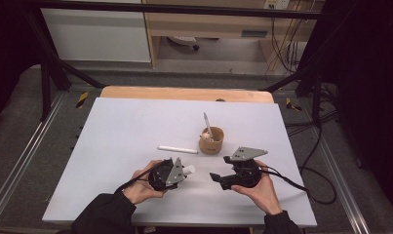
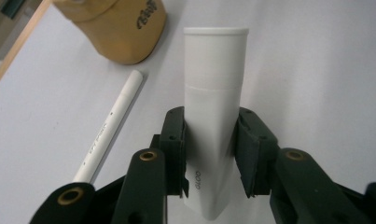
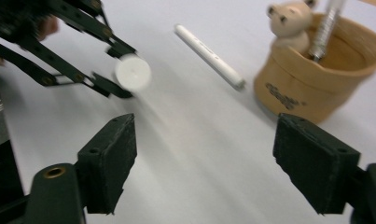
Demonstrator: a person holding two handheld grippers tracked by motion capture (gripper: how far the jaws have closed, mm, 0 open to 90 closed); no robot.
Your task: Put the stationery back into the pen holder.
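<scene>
Both hands rest low near the worktop's [image 1: 135, 122] front edge. The left gripper [image 1: 183, 171] clamps one white tube [image 2: 213, 116], pointing right. The right gripper [image 1: 217, 178] faces it, released and empty. Beyond lie one white pen [image 1: 177, 149] and one tan cup [image 1: 211, 140].

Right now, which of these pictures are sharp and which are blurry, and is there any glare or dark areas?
High view: sharp, evenly lit table, very dark outer corners. Left gripper view: the white tube between the left gripper pads is crisp, with no glare; the tan cup behind is softer. Right gripper view: smeared, mostly on the cup and the white pen; the right gripper pads look fairly sharp.
</scene>
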